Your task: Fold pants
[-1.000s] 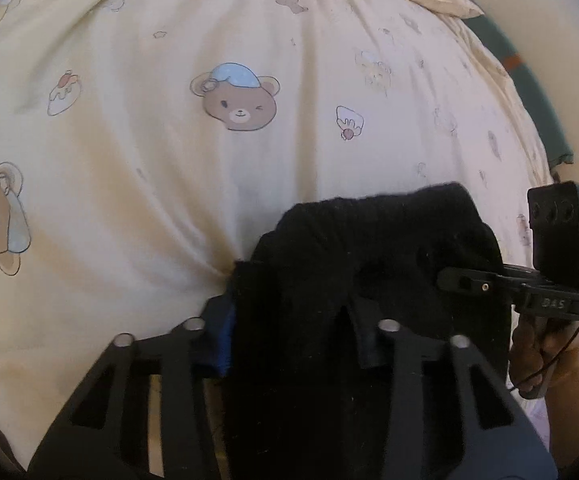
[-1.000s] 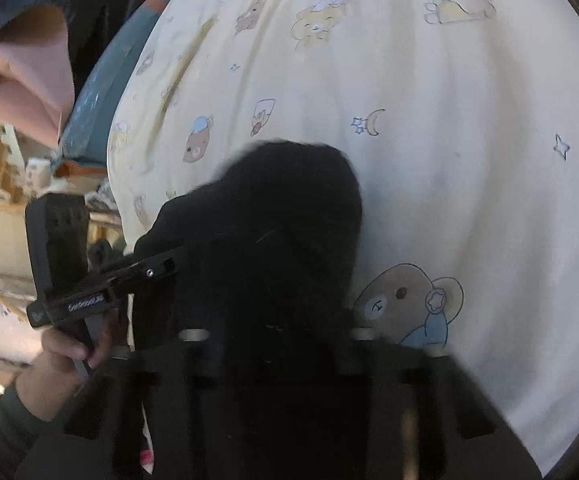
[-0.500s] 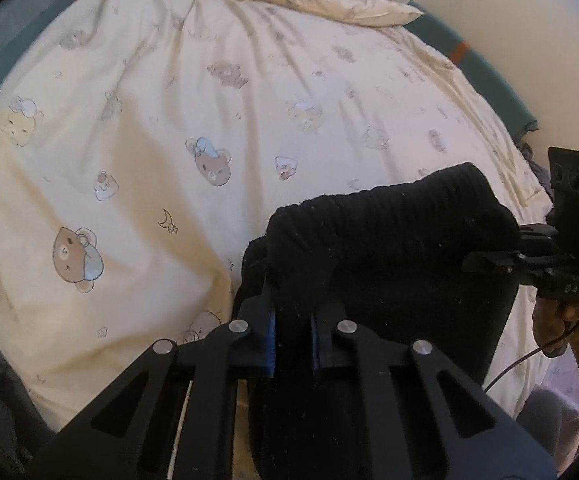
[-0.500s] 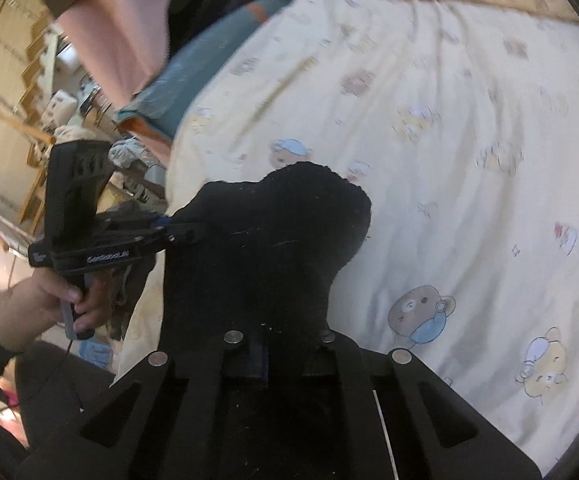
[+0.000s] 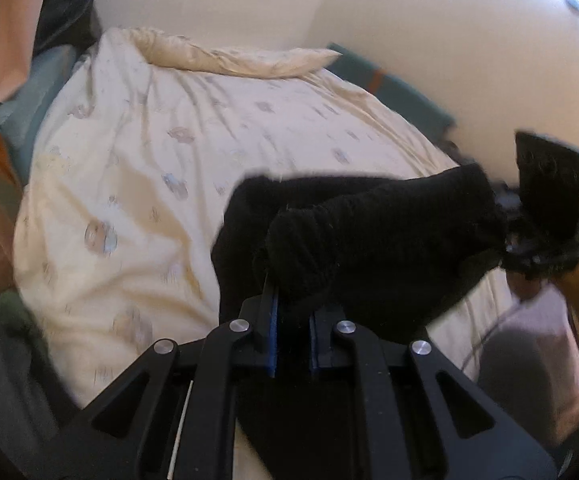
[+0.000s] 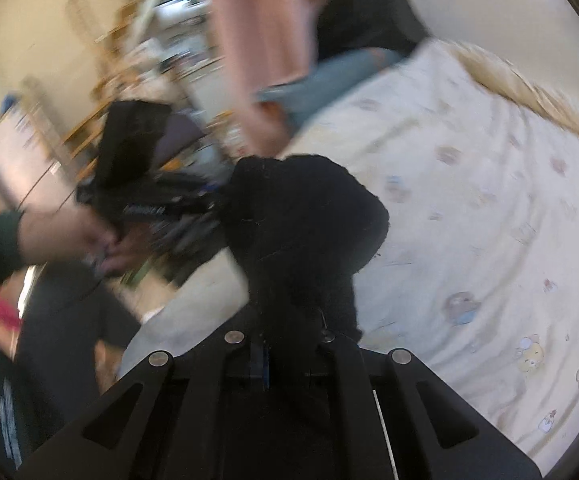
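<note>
Lifted clear of the bear-print duvet (image 5: 137, 184) since a second ago, the black pants (image 5: 369, 240) now hang above its near edge, stretched between both grippers instead of lying bunched on it. Going left to right over the duvet, the left gripper (image 5: 291, 336) pinches one end of the ribbed band and the right gripper (image 6: 289, 344) clamps the other, so the band's long axis runs roughly level from hand to hand while the rest of the cloth drops toward the duvet. No fold appears made yet: the garment looks merely picked up, with spreading, folding and laying down all seemingly left.
</note>
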{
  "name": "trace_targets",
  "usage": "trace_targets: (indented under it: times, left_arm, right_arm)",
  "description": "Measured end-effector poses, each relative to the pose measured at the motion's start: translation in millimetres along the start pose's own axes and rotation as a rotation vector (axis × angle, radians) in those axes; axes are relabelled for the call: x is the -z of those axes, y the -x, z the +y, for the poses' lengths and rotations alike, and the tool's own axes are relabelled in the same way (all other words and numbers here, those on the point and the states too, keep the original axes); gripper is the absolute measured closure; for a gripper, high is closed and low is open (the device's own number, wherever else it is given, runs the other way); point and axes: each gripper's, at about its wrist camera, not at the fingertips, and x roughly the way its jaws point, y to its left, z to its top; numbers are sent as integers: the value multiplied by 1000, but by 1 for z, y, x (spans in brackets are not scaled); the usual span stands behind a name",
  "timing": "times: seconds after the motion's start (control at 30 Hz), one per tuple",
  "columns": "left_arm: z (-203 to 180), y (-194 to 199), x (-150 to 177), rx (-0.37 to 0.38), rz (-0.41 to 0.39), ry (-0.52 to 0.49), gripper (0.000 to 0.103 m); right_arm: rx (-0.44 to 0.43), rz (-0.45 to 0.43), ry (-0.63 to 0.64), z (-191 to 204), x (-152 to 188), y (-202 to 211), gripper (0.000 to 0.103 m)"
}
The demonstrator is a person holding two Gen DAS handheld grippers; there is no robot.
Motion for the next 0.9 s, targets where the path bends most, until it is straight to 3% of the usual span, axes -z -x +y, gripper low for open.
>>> trace_targets:
  times: [0.1,0.2,0.27,0.33,0.43,0.5,0.57,0.6,0.63,0.67,0.77,0.83,0.9]
  left_arm:
    - [-13,26,45,91,118,33,87]
    - [-25,29,95,83,301,73,57]
    - [-35,23,127,49,454,82,55]
    - [-46,21,149,26,539,63,55]
    - [-53,35,157,2,520,54,54]
    - [-50,41,153,33,519,90,53]
    - [-51,52,147,-3,455,93,48]
    - [-52,55,143,-26,418,94,43]
    - [-53,57,140,-41,376,113,42]
    - [-52,57,137,-33,344,145,42]
    - [-56,39,133,-14,291,258,42]
    - [-58,14,141,-46,333,321,42]
    - [-57,-3,155,-45,375,380,42]
  right_arm:
    - [-49,81,100,54,29,7,97]
    - [-97,174,136,91,72,4,97]
    - [-102,258,158,106,104,-6,97]
    - [-79,382,216,122,139,-21,96]
    - [-31,569,175,127,178,-40,91]
    - [-18,627,172,129,189,-40,89]
    - [9,612,153,128,187,-27,82]
    - [0,610,103,125,182,-21,71]
    - [-2,612,64,124,180,-16,51]
    - [2,616,23,122,177,-9,44]
    - [20,499,-13,133,170,21,45]
    - [86,382,-156,118,161,35,46]
    - [171,294,-420,92,166,40,45]
